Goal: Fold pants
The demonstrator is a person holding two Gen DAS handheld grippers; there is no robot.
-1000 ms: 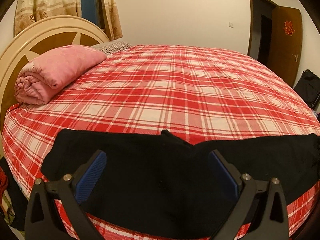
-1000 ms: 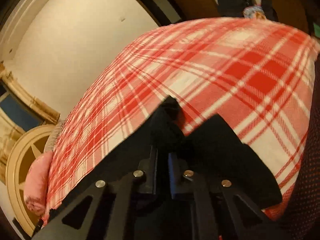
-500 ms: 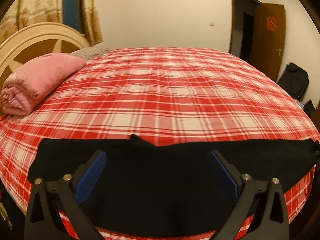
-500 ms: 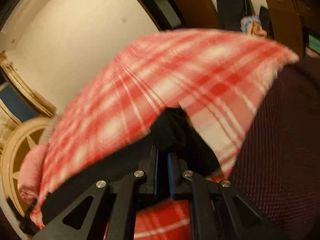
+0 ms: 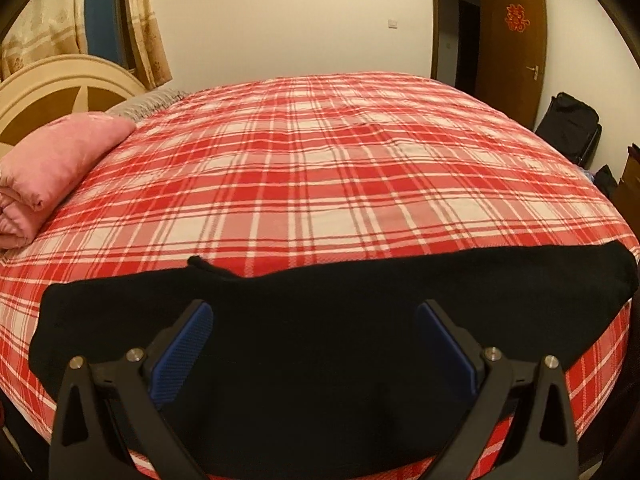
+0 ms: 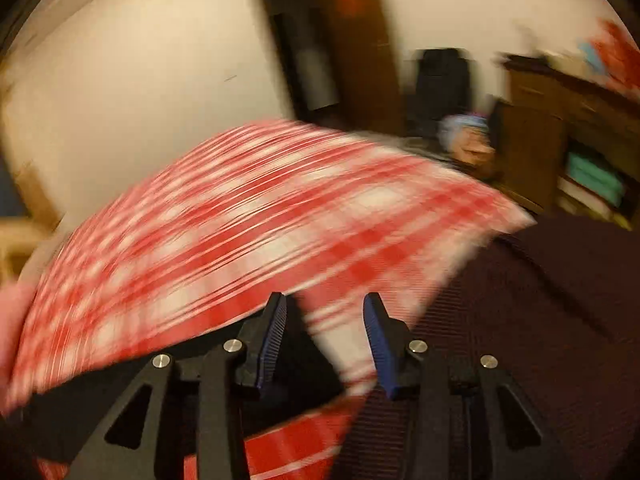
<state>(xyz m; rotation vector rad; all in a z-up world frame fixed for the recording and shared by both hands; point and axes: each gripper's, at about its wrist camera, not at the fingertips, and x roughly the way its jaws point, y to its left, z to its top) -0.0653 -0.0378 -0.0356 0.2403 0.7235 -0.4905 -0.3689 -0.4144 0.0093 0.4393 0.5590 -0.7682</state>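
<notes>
Black pants (image 5: 320,344) lie stretched in a long band along the near edge of the red plaid bed (image 5: 320,168). My left gripper (image 5: 314,308) hovers over their middle, wide open, blue pads apart with nothing gripped. The right wrist view is blurred by motion. There my right gripper (image 6: 326,300) has its jaws opening, with only plaid sheet showing between the fingertips. The black pants (image 6: 100,384) lie below and to the left of it at the bed's corner, and no pad presses on them.
A folded pink quilt (image 5: 52,172) rests by the cream headboard (image 5: 60,80) at the left. A brown door (image 5: 512,48) and a black bag (image 5: 568,128) stand beyond the bed. A dark maroon textured surface (image 6: 520,320) and a wooden cabinet (image 6: 560,140) lie to the right.
My right gripper was shut on the pants' end; now its jaws have parted, the cloth is released, and it has lifted and swung right. The left gripper slid right, still open.
</notes>
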